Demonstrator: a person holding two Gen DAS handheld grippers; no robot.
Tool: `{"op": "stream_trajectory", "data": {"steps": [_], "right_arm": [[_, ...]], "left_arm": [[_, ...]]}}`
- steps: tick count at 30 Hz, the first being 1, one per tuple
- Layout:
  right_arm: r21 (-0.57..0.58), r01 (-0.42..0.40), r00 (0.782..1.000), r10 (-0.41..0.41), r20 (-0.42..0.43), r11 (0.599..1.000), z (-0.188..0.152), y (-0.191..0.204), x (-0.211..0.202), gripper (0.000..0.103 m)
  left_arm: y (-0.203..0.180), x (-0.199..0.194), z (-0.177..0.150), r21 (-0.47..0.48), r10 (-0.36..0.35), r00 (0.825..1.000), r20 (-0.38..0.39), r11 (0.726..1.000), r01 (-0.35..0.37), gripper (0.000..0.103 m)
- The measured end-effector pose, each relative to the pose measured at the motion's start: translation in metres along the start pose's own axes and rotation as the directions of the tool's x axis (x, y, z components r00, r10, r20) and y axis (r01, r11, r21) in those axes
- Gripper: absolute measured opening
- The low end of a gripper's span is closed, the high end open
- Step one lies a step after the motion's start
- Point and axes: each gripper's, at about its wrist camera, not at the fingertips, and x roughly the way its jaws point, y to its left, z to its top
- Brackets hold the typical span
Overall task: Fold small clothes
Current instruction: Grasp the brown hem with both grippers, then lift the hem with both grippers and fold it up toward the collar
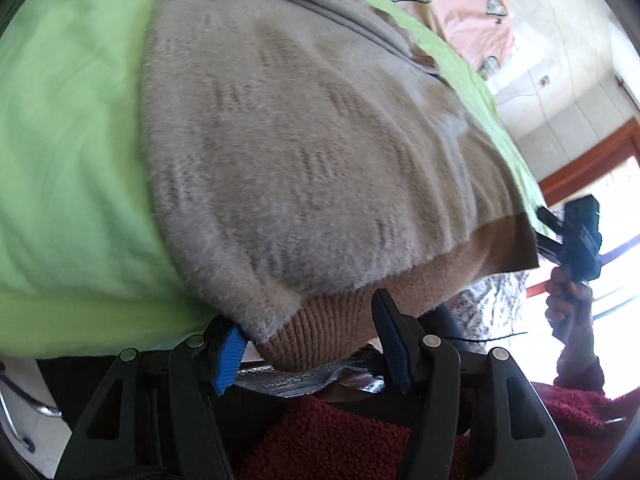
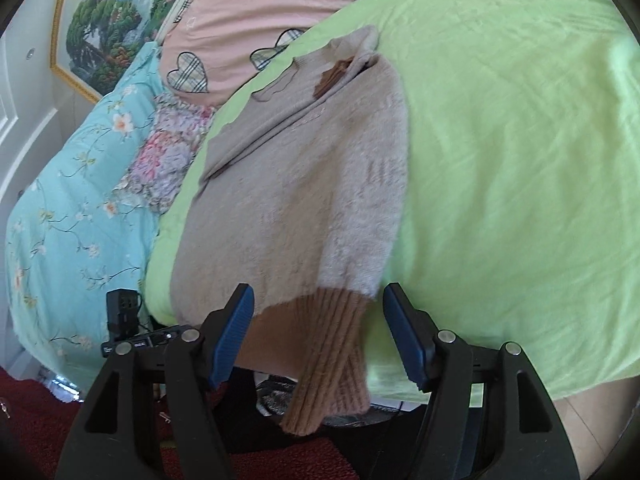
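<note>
A fuzzy grey-beige sweater (image 1: 304,152) lies on a green sheet (image 1: 68,160), its tan ribbed hem (image 1: 320,336) hanging over the bed's near edge. My left gripper (image 1: 310,350) stands open around that hem, and its blue pads (image 1: 230,360) do not squeeze the fabric. In the right wrist view the sweater (image 2: 288,208) has a sleeve folded over it, and the tan ribbed cuff (image 2: 332,356) dangles off the bed edge. My right gripper (image 2: 320,336) is open with the cuff loose between its fingers and a gap on each side.
A pink pillow with plaid hearts (image 2: 256,12) and a blue floral quilt (image 2: 76,208) lie at the head of the bed, under a framed painting (image 2: 104,20). A hand (image 1: 568,292) holds the other gripper's body (image 1: 580,232) at the right. A red fuzzy garment (image 1: 340,440) sits below.
</note>
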Motion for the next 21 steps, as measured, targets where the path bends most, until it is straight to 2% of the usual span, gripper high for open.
{"op": "stream_trajectory", "data": {"steps": [1,4,5,9,10,11,14,17,21], "right_arm": [[0.007,-0.022,1.000,0.022,0.004,1.000,0.001,0.000,0.004,0.068],[0.025,-0.076,0.997,0.076,0.009,0.997,0.004,-0.001,0.011,0.068],[0.030,-0.089,0.996,0.089,0.010,0.996,0.005,-0.002,0.011,0.068],[0.082,-0.172,0.985,0.171,0.024,0.982,0.004,-0.016,0.003,0.066],[0.090,-0.181,0.983,0.179,0.031,0.979,0.003,-0.018,0.002,0.064],[0.087,-0.162,0.987,0.160,0.029,0.983,0.002,-0.018,0.002,0.057],[0.073,-0.076,0.997,0.077,-0.004,0.994,0.000,-0.019,0.008,0.011],[0.059,-0.061,0.998,0.059,0.025,0.996,-0.004,-0.021,-0.003,0.010],[0.071,-0.037,0.999,0.036,0.016,0.997,-0.001,-0.028,-0.010,0.010]], "left_arm": [[-0.002,0.000,0.000,0.009,-0.013,1.000,0.001,1.000,0.013,0.056],[-0.008,0.002,0.001,0.041,-0.018,1.000,-0.001,0.999,0.018,0.034],[-0.009,0.004,0.001,0.048,-0.013,1.000,-0.002,0.999,0.013,0.031],[-0.009,0.005,0.001,0.072,-0.012,1.000,0.004,0.997,0.012,0.029],[-0.009,0.005,0.001,0.077,-0.010,1.000,0.007,0.997,0.009,0.023],[-0.010,0.005,0.001,0.081,-0.001,1.000,0.010,0.997,0.000,0.017],[-0.012,-0.003,-0.002,0.111,0.038,0.999,0.031,0.993,-0.041,0.008],[-0.018,-0.019,-0.006,0.155,0.055,0.996,0.077,0.986,-0.067,0.007],[-0.027,-0.037,0.000,0.157,0.054,0.991,0.126,0.985,-0.073,0.006]]}}
